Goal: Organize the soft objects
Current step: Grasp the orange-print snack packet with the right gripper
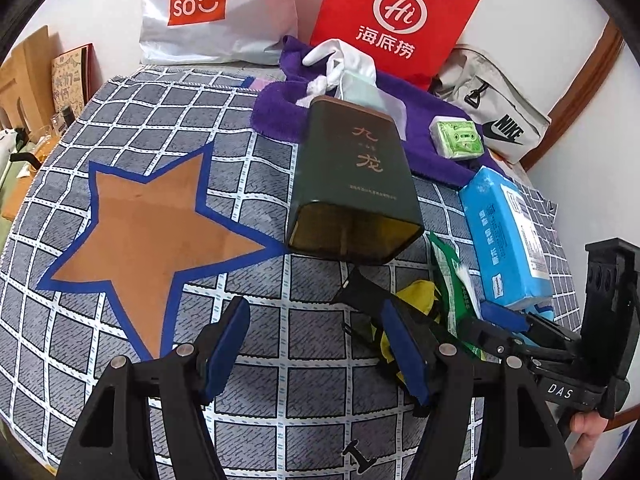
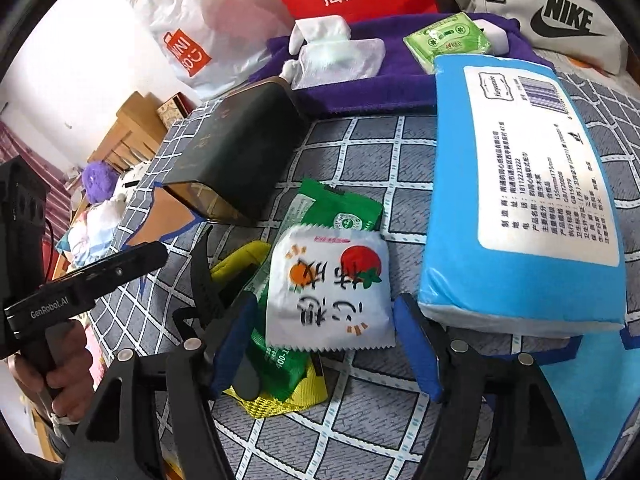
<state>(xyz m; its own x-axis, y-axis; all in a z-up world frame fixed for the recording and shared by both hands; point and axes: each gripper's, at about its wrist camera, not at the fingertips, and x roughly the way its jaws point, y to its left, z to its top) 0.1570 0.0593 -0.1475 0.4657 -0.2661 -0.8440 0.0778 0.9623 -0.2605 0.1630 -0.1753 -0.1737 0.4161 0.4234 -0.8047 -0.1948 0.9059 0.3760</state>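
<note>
Blue tissue pack [image 2: 520, 184] crowds the open, empty right gripper [image 2: 324, 344] over the white sachet [image 2: 332, 292]; left gripper [image 1: 316, 344] open over cloth; dark tin [image 1: 352, 184] ahead.

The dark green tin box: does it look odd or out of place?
Yes. The dark green tin box lies tipped on its side with its open mouth facing the grippers, apparently empty, on the checked cloth among soft packets.

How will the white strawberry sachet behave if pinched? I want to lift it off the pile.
The white strawberry sachet looks thin and puffy, so it probably flexes and weighs little. Its glossy film may slip between the pads. It lies on the green packet, which might shift with it.
</note>
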